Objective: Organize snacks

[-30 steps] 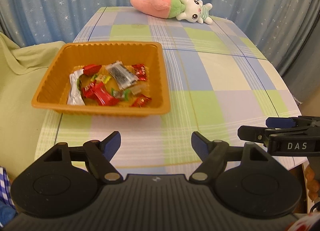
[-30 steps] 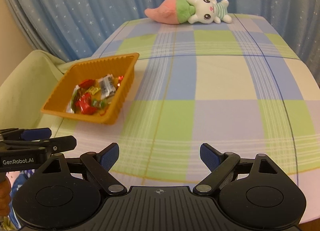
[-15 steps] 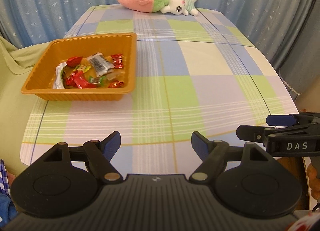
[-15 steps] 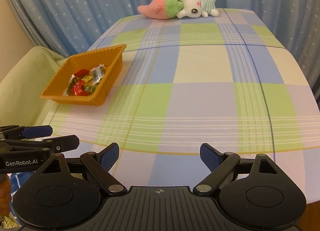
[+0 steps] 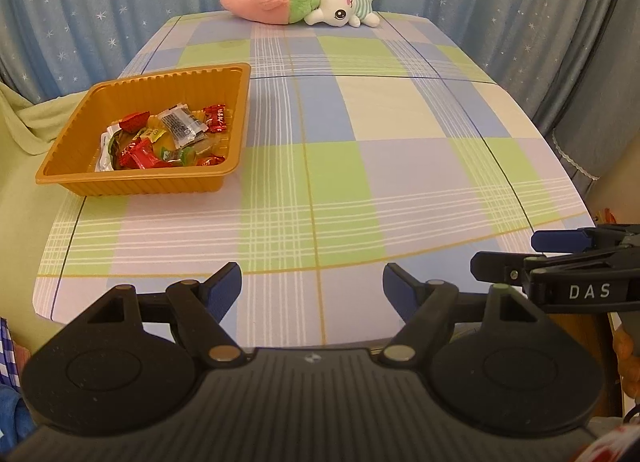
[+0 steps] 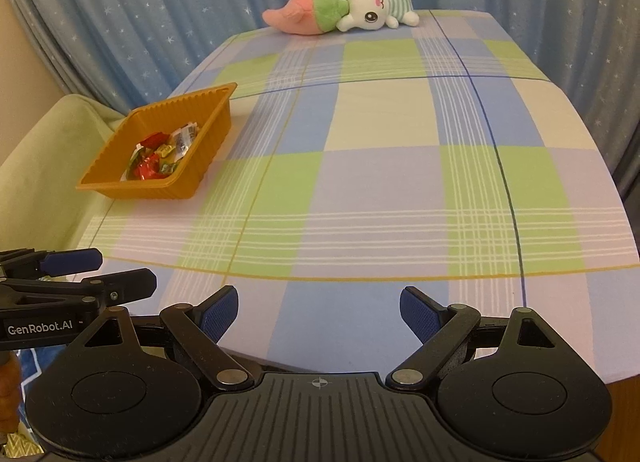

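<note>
- Left gripper (image 5: 312,288): jaws spread apart, nothing between the blue pads, only tablecloth seen through the gap. It is held over the near edge of the table (image 5: 400,166).
- Right gripper (image 6: 316,312): jaws likewise spread, empty, held over the same near edge. Each tool is seen from the side in the other's view, just beside it.
- Snacks (image 5: 164,136): a small heap of wrapped candies and packets, mostly red foil, some yellow-green, one clear packet with dark print. All of it is contained in the orange tray (image 5: 132,184).
- Tray position: at the left side of the table, close to the left edge, well apart from both grippers. It sits flat; ribbed walls are seen intact.
- Rest of the checked tablecloth: no loose wrapper is seen on it in either view.
- Plush toy (image 5: 304,6): lying at the far edge of the table, well apart from the tray, not part of the job as far as can be judged.
- Progress, judged: collecting looks done, since every visible snack is inside the tray and nothing is held.
- Left to do, judged: little or nothing. The heap is unsorted and overlapping, so tidying within the tray could be outstanding if sorting by type is meant; that cannot be settled from these views.
- Floor and the area below the near table edge are mostly hidden by the gripper bodies, so dropped pieces there cannot be ruled out.
</note>
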Tool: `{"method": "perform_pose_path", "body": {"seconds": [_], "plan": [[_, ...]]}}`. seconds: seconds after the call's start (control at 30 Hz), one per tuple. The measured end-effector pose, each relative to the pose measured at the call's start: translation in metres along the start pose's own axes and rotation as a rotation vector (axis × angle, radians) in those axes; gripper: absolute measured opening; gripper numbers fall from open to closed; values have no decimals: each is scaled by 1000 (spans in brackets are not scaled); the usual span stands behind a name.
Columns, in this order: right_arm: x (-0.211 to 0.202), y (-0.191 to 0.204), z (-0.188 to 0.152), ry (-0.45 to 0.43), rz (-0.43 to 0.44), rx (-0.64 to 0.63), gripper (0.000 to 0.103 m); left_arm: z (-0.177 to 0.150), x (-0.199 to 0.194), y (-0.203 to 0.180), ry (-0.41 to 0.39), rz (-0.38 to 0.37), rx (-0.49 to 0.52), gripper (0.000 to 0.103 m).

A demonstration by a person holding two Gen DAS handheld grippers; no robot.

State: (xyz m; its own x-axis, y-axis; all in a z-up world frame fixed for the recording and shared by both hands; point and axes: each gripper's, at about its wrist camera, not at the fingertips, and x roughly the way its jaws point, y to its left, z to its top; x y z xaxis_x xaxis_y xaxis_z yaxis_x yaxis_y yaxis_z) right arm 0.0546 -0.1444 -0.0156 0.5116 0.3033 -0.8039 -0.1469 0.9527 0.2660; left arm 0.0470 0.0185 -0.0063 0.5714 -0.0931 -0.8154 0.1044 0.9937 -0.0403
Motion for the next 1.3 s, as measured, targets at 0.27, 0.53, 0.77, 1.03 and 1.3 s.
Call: {"method": "perform_pose_path", "body": {"seconds": [0.27,0.53,0.77,1.03,1.3], "plan": [[-3,-2,-3,-1,-2,2,88,-2,-1,-3,0,-1,0,76],[-5,-3,-5,-4,0,0,88,-4,-2,-4,-1,1,-2,76],[-5,-2,-6,-5,0,0,88,-4,-3,-4,-2,1,-2,76],[-6,-1,-7,-6,-1,-1,88,-4,-3,-4,-2,2,-1,77],[-6,1,-7,-5,0,-1,88,-5,-4,-3,-1,1,-1,77]]}}
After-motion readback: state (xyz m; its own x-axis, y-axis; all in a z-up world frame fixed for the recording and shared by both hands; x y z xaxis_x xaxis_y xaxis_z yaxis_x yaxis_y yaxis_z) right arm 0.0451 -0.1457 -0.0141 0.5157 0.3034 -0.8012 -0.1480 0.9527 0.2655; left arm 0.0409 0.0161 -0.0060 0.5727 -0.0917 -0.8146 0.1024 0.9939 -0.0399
